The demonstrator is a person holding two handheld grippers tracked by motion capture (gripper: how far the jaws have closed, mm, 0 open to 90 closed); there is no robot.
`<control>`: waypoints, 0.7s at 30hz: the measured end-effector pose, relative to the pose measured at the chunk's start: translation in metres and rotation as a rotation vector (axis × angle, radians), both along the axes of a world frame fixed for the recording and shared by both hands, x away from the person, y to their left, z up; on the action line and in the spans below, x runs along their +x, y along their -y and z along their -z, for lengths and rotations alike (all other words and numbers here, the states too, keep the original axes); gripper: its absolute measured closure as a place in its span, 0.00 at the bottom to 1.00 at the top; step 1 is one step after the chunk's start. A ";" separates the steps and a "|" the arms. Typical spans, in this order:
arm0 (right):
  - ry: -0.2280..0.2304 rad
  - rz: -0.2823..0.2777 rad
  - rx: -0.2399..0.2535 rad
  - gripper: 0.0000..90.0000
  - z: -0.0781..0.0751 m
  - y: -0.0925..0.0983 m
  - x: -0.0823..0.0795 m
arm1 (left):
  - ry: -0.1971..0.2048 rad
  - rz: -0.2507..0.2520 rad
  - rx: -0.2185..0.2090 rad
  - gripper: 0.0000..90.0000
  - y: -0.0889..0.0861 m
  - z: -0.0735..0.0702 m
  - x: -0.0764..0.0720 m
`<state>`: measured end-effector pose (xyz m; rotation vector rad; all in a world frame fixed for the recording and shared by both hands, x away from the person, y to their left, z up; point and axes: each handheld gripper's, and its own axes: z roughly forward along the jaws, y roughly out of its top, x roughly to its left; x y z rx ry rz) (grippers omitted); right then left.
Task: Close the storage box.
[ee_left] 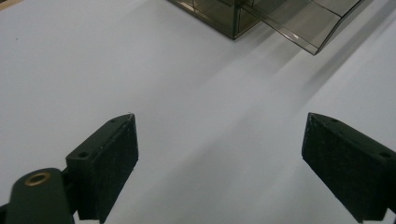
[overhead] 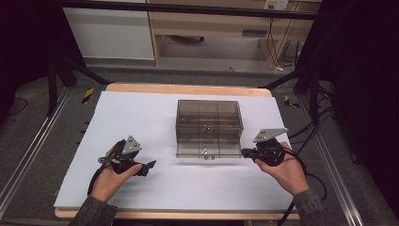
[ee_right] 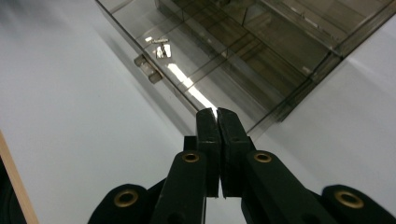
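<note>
Right gripper [overhead: 244, 152] at the box lid's corner.
Its jaws were pressed together at the smoky plastic box's [overhead: 209, 120] lid [overhead: 207, 151], centre frame; left gripper [overhead: 149, 165] gaped empty, lower left.

A smoky transparent plastic compartment box [overhead: 209, 121] stands near the middle of the white rectangular table sheet [overhead: 141, 113], its hinged lid [overhead: 207, 151] lifted off the sheet on the person's side. The left black two-jaw gripper [overhead: 149, 165] sits well to the box's left and nearer the person. The right black two-jaw gripper [overhead: 245, 152] is at the lid's right corner, its tips meeting the lid's edge.
</note>
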<state>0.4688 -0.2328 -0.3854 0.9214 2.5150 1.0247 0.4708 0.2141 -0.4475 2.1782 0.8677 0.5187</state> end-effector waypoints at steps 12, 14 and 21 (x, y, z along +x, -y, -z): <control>0.041 -0.003 0.030 0.99 -0.012 -0.024 0.016 | 0.030 -0.046 -0.020 0.12 -0.010 0.003 0.002; 0.044 0.001 0.036 0.99 -0.013 -0.027 0.019 | 0.030 -0.053 -0.024 0.12 -0.011 0.004 0.003; 0.051 -0.006 0.049 0.99 -0.015 -0.039 0.025 | 0.030 -0.056 -0.021 0.12 -0.013 0.004 0.003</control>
